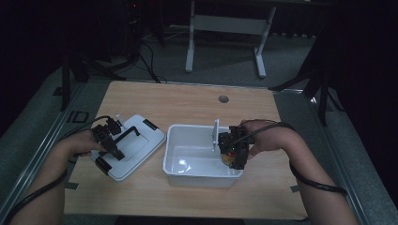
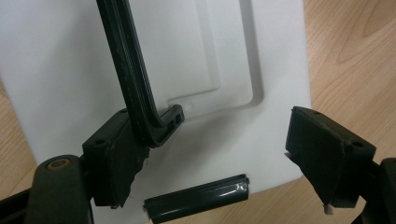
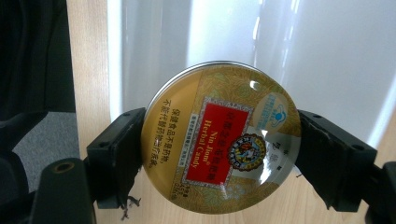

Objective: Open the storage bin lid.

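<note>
One wooden table [image 1: 187, 101] is filling the middle of the high view. Two white plastic pieces are lying on it: one open tub [image 1: 187, 164] at centre right, and one flat lid [image 1: 141, 145] at centre left, just beside the tub but apart from it.

Two grippers are working. The left gripper [image 1: 107, 140] is hovering over the lid; in the left gripper view its jaws are standing wide apart above the lid [image 2: 56, 70], gripping nothing. One black handle bar [image 2: 135, 93] is running past the left jaw, and one black clip [image 2: 198, 198] is sitting at the lid's lower edge.

The right gripper [image 1: 233, 151] is sitting at the tub's right rim. In the right gripper view its jaws are clamping one round gold candy tin [image 3: 222, 135] by its edges, red label facing the camera, over the tub's white wall [image 3: 327, 56].
</note>
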Demonstrator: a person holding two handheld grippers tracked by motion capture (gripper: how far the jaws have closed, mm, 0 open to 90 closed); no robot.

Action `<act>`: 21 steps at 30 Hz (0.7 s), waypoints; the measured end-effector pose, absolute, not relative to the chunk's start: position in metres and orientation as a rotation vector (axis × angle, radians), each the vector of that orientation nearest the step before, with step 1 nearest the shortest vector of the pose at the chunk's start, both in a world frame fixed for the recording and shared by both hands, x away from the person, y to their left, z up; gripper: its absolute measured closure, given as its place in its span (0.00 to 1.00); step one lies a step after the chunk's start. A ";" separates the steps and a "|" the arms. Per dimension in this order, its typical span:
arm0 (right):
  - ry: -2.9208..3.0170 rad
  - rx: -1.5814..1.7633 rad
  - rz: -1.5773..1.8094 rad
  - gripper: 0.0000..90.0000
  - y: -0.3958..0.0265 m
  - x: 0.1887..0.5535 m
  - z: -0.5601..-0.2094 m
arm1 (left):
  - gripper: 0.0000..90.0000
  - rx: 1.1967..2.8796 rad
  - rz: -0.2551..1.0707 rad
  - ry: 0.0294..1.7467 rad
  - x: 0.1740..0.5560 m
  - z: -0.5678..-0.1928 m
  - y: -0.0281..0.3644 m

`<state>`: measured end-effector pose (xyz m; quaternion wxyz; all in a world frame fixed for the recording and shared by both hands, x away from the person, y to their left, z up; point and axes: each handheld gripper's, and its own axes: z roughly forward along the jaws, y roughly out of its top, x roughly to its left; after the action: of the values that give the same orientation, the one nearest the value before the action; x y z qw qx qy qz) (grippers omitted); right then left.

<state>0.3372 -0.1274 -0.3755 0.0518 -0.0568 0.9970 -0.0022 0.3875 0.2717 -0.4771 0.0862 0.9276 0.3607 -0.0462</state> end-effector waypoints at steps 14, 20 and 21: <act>3.056 -0.207 -0.019 0.23 -0.114 0.348 -0.407 | 0.22 2.769 -0.141 1.074 0.388 -0.479 0.271; 3.064 -0.205 -0.023 0.23 -0.114 0.356 -0.422 | 0.22 2.766 -0.151 1.080 0.388 -0.482 0.272; 3.064 -0.211 -0.026 0.23 -0.114 0.358 -0.425 | 0.22 2.758 -0.166 1.093 0.388 -0.482 0.273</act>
<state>0.3580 -0.1141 -0.4247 0.0349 -0.0688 0.9970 -0.0084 0.3878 0.2727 -0.4824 0.0849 0.9248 0.3666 -0.0556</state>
